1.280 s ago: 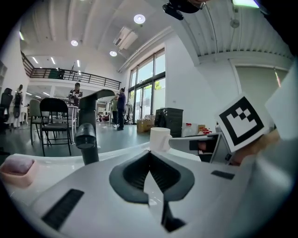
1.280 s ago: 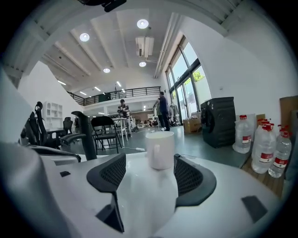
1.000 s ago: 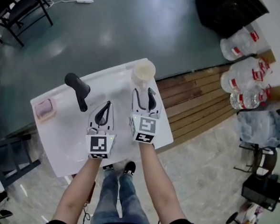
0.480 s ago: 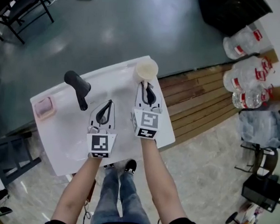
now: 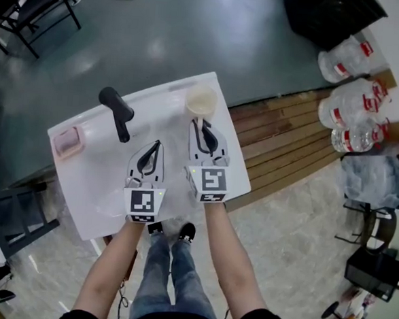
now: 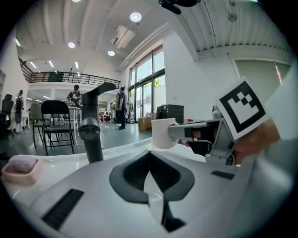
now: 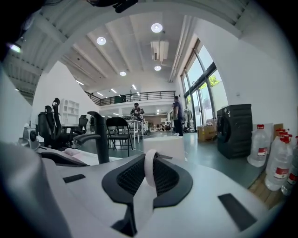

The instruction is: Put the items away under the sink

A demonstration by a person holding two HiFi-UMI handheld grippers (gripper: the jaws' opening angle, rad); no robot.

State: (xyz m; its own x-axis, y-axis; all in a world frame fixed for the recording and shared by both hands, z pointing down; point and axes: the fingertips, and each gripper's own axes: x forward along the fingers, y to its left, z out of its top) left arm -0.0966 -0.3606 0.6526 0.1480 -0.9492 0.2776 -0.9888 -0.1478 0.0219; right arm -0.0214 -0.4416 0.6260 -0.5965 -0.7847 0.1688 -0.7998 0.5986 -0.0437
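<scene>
Mug (image 5: 201, 102) is out at the far right corner of the white worktop (image 5: 96, 182). The right tongs (image 5: 203, 123) have just been closing with its handle (image 7: 149, 169) between them, so they're pinched on that thin loop now. Can't tell if the base is on the surface or just off it. The left tongs (image 5: 157, 144) are pressed together with nothing in them, hovering over the middle of the worktop just beside the right ones.

What worries me from here is that the grip is on the handle only. I'd guess the cup can pivot and droop once it's carried, or slip out if the tongs aren't squeezing hard enough. The black faucet (image 5: 117, 112) stands near on the left, so a swing that way could clip it. The space under the sink doesn't show in any view, so getting down there means going past the worktop edge, an easy place to knock the cup loose.

The worktop itself is glossy white and mostly bare, with a pink dish (image 5: 68, 142) at the left end. The room is a big open hall with a dark shiny floor (image 5: 195, 32), wooden boards (image 5: 282, 141) to the right, big water bottles (image 5: 349, 118) beyond them and chairs (image 5: 33, 7) on the far left.
</scene>
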